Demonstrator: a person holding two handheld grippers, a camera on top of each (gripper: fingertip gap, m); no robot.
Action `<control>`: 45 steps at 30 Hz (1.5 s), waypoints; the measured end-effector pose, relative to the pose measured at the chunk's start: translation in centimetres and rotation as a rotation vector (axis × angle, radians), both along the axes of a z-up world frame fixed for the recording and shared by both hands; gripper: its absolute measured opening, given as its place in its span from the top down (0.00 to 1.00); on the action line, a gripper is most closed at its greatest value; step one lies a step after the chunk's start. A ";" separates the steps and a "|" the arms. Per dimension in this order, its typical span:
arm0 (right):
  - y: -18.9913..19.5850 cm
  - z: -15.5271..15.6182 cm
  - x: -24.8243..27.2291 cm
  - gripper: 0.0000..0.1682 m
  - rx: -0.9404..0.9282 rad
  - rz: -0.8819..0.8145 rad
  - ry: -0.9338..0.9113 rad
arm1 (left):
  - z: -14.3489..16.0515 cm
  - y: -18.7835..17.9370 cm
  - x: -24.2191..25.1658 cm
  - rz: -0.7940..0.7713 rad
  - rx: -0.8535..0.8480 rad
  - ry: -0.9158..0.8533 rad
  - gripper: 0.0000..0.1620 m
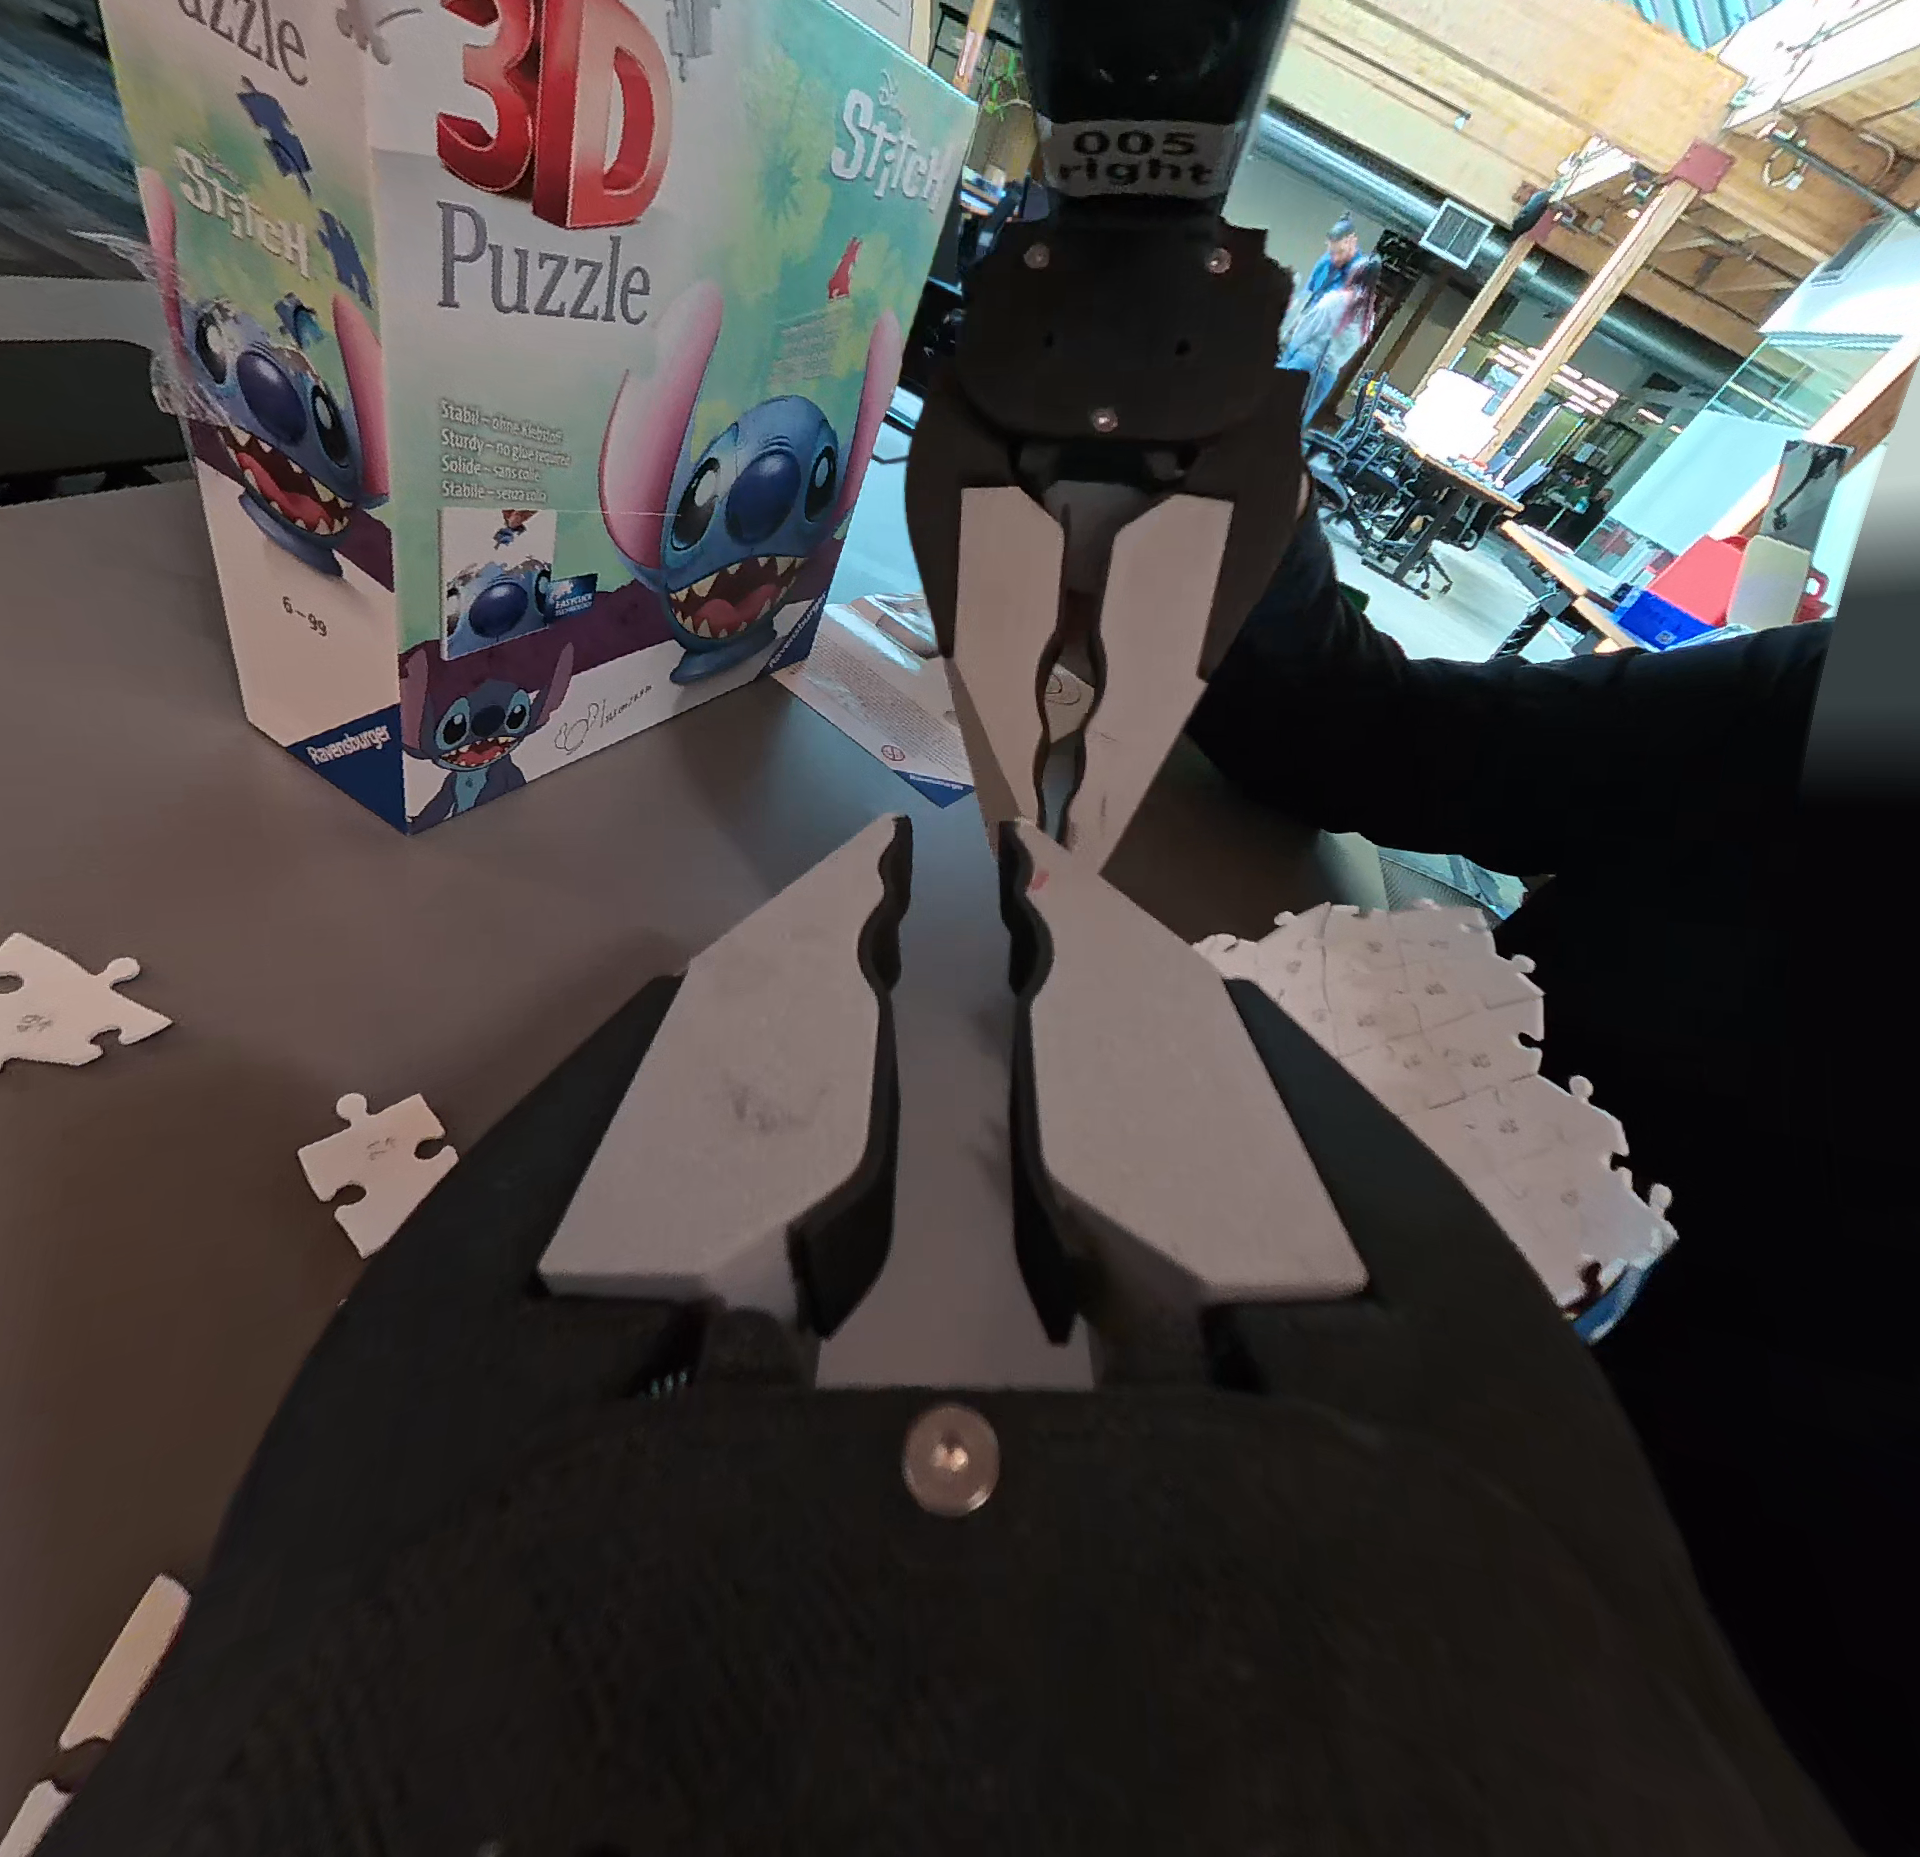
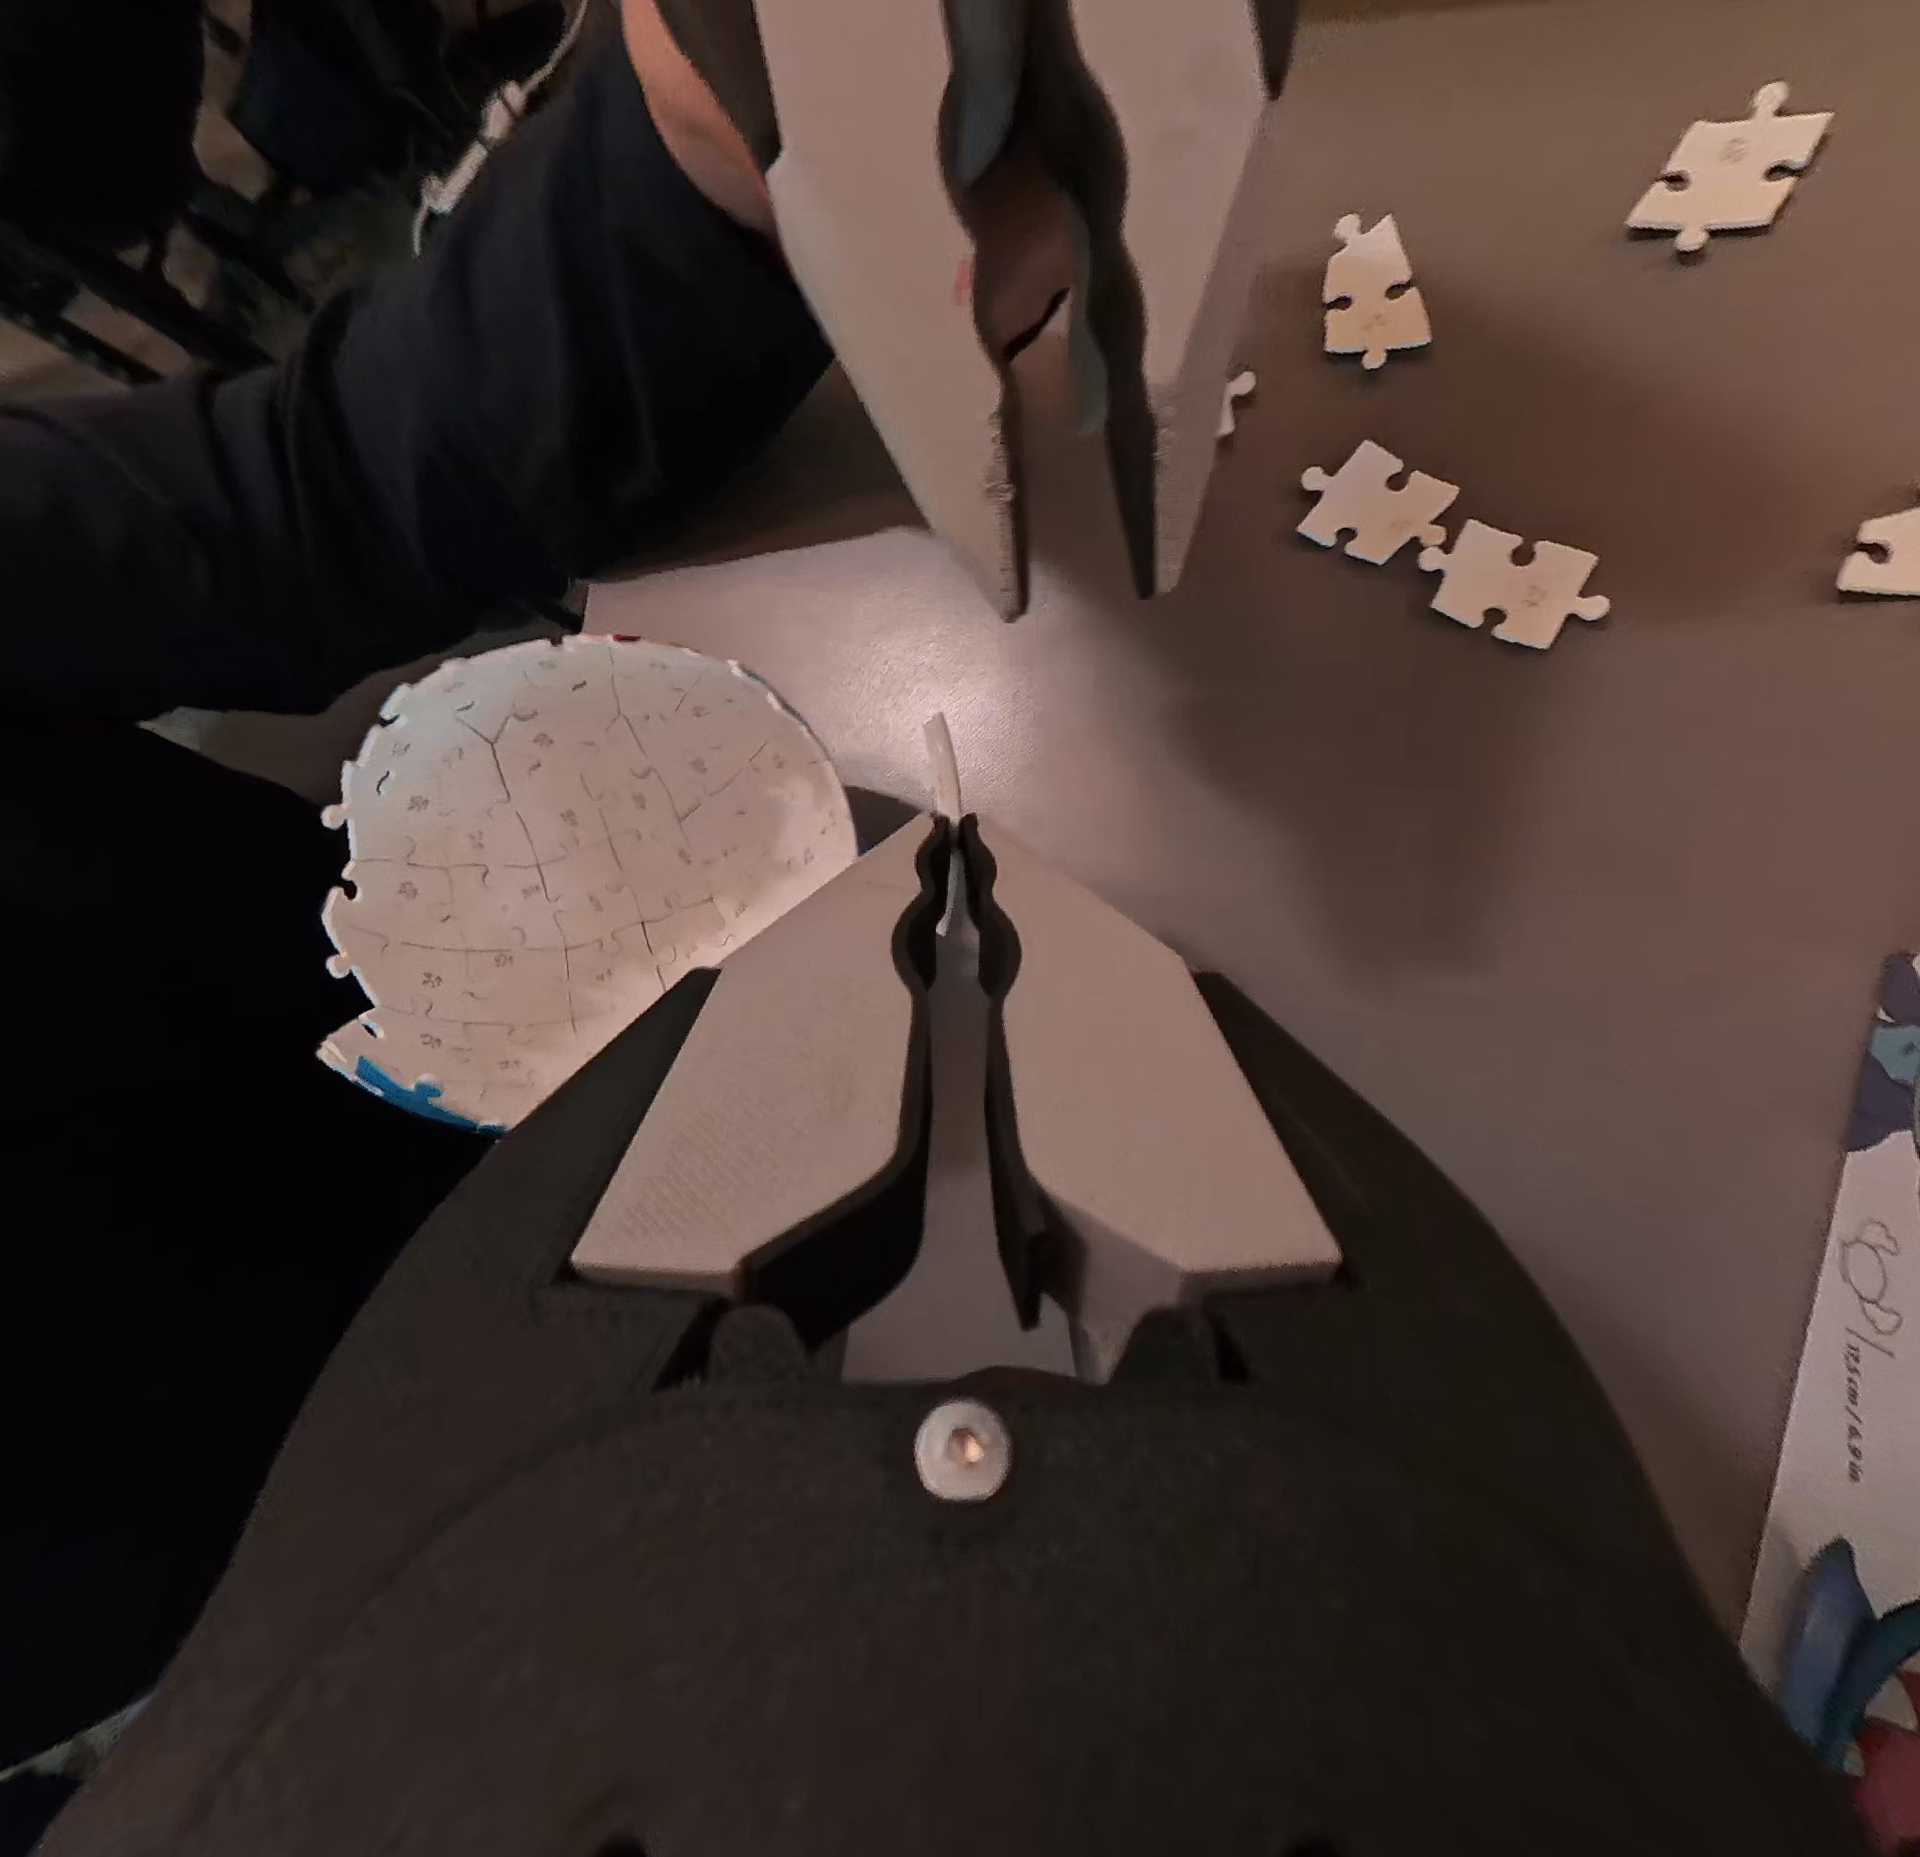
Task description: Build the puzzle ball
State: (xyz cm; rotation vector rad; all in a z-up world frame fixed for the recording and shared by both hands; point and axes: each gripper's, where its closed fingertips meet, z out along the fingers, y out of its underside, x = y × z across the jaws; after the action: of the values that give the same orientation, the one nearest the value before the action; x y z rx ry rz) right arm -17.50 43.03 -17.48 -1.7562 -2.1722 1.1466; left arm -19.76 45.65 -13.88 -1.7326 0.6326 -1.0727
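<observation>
The matt grey counter (image 1: 260, 872) is carrying a glossy printed cardboard box (image 1: 540, 373) and white card pieces (image 2: 1361, 295), while the left claw (image 1: 954, 841) is showing rough matt plastic.

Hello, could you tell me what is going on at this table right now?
A person is building a 3D puzzle ball with two handheld grippers. The right gripper has its jaws shut on a thin puzzle piece, held edge-on. The left gripper is open and empty, its tip close to the right one's. The half-built puzzle ball, white inside up, sits beside them. Loose puzzle pieces lie on the grey table, and the puzzle box stands behind.
</observation>
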 end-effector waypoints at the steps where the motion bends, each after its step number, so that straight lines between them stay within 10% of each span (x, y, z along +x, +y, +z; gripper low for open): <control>1: 0.3 0.2 -0.2 1.00 -0.008 -0.016 0.012 | 0.0 0.0 0.0 -0.004 -0.003 -0.005 0.92; 45: 1.9 3.1 -0.4 1.00 -0.119 -0.095 0.155 | 1.1 -0.6 0.8 -0.046 0.099 -0.051 0.96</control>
State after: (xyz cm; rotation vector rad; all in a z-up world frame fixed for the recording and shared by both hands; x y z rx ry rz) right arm -17.89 44.98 -14.34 -1.7306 -1.9484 1.3643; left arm -18.93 45.04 -12.79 -1.6083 0.6853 -1.0959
